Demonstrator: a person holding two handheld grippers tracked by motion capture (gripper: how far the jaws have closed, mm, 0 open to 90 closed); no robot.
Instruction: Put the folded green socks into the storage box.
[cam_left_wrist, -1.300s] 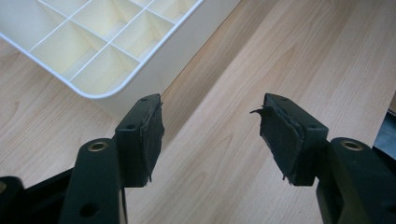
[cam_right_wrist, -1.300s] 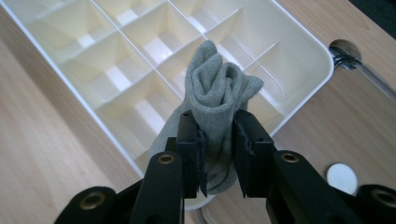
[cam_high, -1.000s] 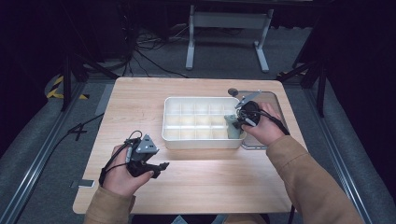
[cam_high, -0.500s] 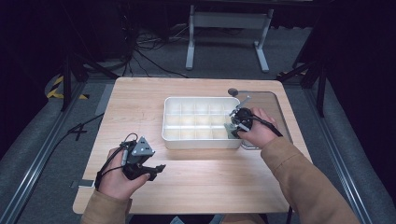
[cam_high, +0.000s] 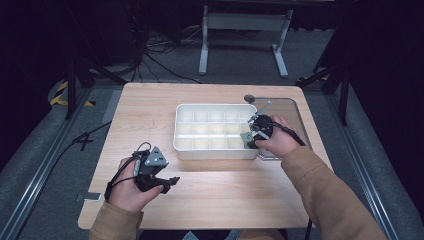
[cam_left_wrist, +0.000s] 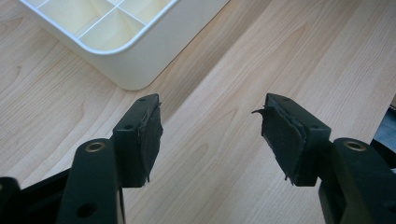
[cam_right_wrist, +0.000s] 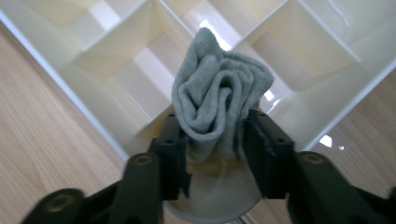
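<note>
Right gripper view, right tool (cam_right_wrist: 215, 144) just opening, grey cloth (cam_right_wrist: 219, 100) between jaws, seemingly touching, over white tray (cam_right_wrist: 88, 109).

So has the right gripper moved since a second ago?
Yes. The right gripper has drawn slightly toward the near right corner of the white tray, its fingers just opening around the grey cloth.

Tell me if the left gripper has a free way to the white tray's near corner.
Probably yes: the left gripper stands open over bare table, nothing lying between it and the tray.
</note>
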